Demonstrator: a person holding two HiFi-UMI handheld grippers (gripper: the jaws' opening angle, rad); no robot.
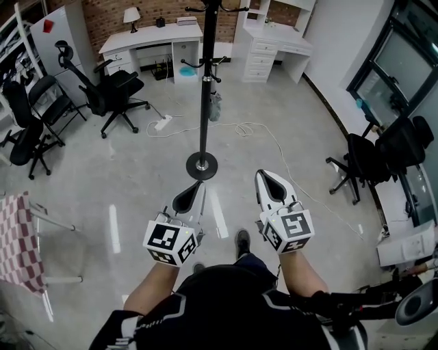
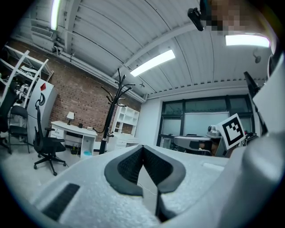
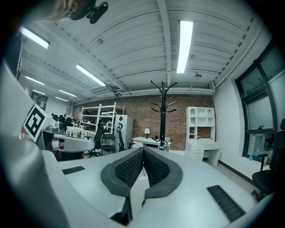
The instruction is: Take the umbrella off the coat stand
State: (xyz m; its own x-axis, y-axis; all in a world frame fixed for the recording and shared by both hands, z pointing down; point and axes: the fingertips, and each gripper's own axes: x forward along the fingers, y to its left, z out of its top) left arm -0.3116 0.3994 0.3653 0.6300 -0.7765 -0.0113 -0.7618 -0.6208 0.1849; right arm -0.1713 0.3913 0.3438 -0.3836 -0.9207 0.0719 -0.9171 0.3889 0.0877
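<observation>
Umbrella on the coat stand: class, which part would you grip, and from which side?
Probably near its top, just under the low hook it hangs from: the small folded umbrella hangs slim right of the pole in the head view. Come in level from that side, clear of the pole.

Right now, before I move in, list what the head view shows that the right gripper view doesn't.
Only the head view: the coat stand down to its round base on the floor, a white cable trailing past it, and both grippers from above, left gripper and right gripper. Only the right gripper view: the ceiling strip lights, and the right gripper's jaws up close, shut with nothing between them. Both: the coat stand's pole and hooks, the white desk with its lamp, the brick wall.
</observation>
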